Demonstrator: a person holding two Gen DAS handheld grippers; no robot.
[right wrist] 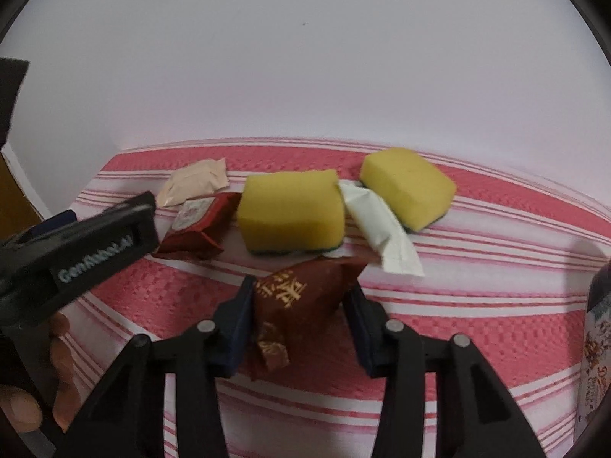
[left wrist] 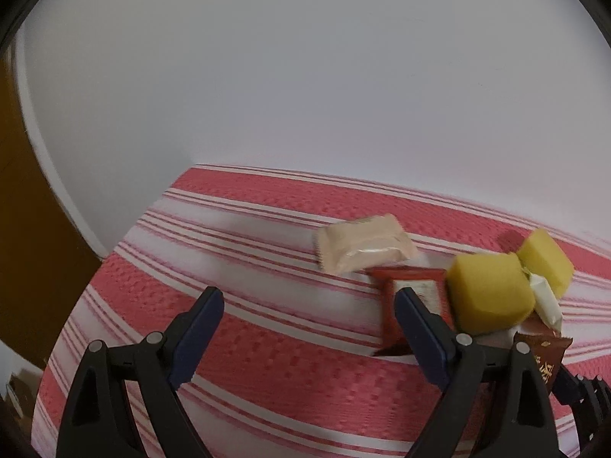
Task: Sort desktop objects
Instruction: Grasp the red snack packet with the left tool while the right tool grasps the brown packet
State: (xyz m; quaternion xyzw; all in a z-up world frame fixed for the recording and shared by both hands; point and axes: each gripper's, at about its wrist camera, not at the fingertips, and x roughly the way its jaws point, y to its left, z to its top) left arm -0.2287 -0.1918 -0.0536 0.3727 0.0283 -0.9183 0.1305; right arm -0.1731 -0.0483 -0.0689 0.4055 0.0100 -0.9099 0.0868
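On a red and white striped mat (right wrist: 477, 324) lie two yellow sponges (right wrist: 292, 213) (right wrist: 408, 187), a white packet (right wrist: 382, 225), a beige packet (right wrist: 194, 183), a red packet (right wrist: 196, 225) and a dark brown packet (right wrist: 301, 301). My right gripper (right wrist: 301, 305) is open, its jaws on either side of the brown packet. My left gripper (left wrist: 309, 297) is open above the mat, left of the pile; its right finger (left wrist: 420, 316) covers part of the red packet (left wrist: 412, 286). The sponges (left wrist: 488, 294) (left wrist: 546, 259) and the beige packet (left wrist: 362, 248) also show there.
The mat lies on a white table (left wrist: 305, 95) with a brown floor (left wrist: 34, 248) beyond its left edge. A printed container (right wrist: 595, 343) stands at the right edge of the right wrist view. The left gripper's body (right wrist: 76, 244) and a hand show at the left.
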